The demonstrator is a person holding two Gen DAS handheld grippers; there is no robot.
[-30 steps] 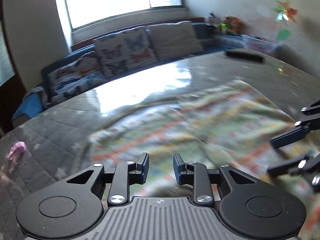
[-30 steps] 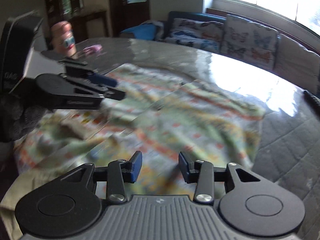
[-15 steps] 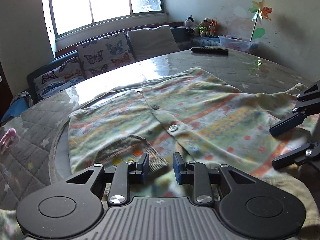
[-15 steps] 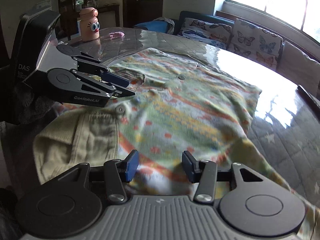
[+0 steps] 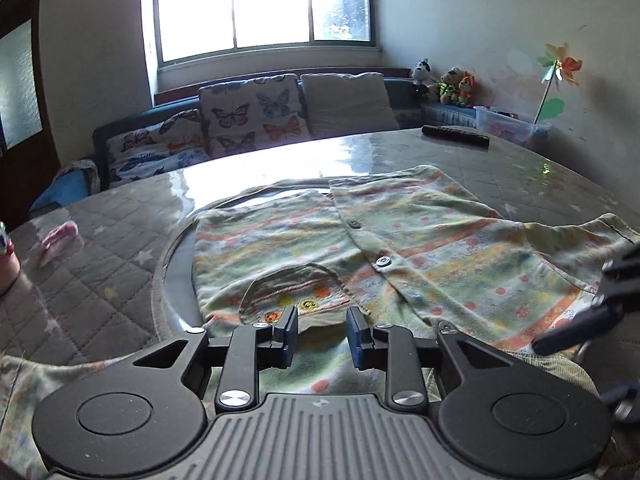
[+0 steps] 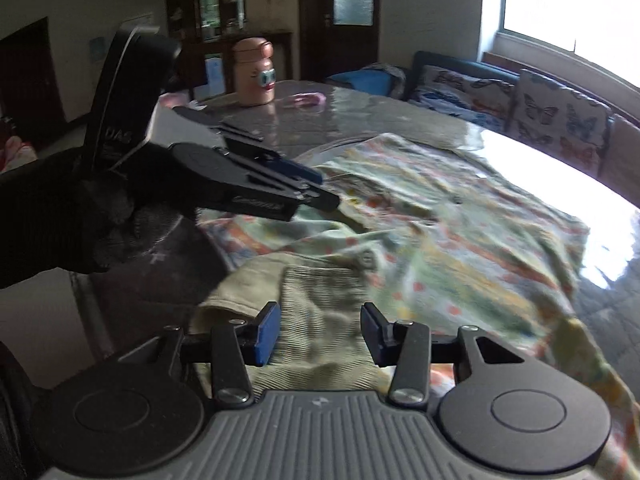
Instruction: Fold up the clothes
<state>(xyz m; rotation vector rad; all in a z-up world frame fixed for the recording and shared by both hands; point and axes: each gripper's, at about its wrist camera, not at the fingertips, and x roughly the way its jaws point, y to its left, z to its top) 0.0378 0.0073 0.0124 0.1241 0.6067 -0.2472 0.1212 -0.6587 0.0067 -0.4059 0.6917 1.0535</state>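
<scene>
A round table (image 5: 120, 272) with a quilted, glossy cover carries a patterned button-up shirt (image 5: 420, 248) spread flat across its middle, front side up, with a pocket (image 5: 296, 292) showing near the closer edge. A sofa (image 5: 256, 120) with butterfly cushions stands behind the table under the window. The left gripper (image 5: 322, 334) hangs just above the shirt's near hem, its jaws parted and holding nothing. The right gripper (image 6: 318, 334) sits over a ribbed pale edge of the shirt, jaws likewise spread and empty. A dark remote (image 5: 456, 136) lies on the far side, a pink bottle (image 6: 254, 72) well apart from the shirt.
</scene>
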